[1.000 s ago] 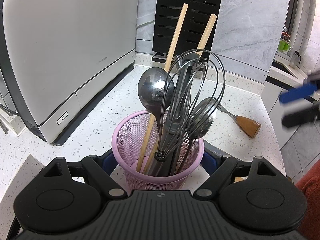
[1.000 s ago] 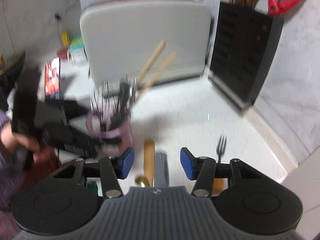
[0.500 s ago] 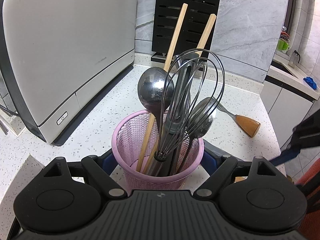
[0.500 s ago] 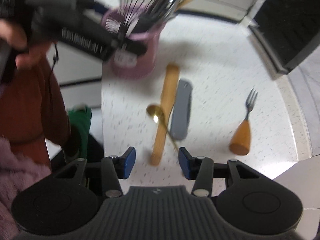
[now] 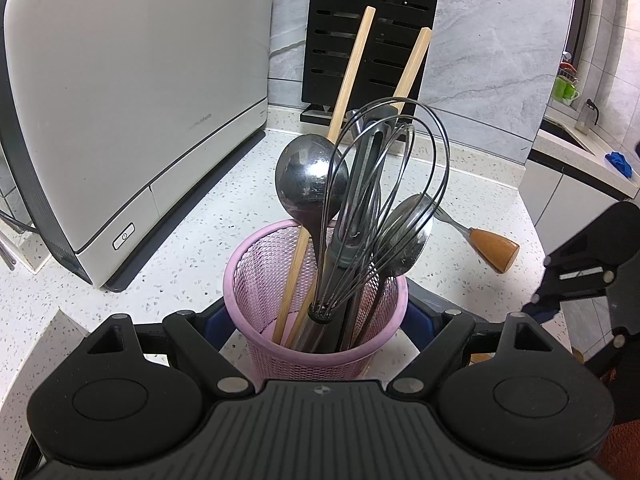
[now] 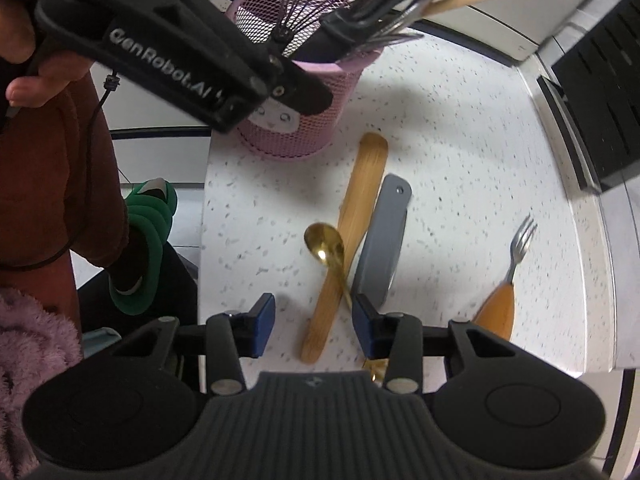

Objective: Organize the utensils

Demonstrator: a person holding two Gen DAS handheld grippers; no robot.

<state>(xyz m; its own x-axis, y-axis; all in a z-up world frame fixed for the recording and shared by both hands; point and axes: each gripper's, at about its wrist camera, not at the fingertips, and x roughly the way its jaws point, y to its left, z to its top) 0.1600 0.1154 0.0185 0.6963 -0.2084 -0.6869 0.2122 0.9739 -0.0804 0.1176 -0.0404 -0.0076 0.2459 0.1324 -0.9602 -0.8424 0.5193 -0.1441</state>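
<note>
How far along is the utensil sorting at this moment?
Done: whisk, two steel spoons and chopsticks stand in the pink holder, which the left gripper clamps. In hand: nothing; the right gripper is open above the counter. Left: gold spoon, wooden spatula, grey tool, fork.

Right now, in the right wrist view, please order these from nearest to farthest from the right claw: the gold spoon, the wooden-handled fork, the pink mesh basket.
1. Gold spoon: directly ahead of the right claw.
2. Wooden-handled fork: off to the right.
3. Pink mesh basket: far ahead, slightly left.
</note>
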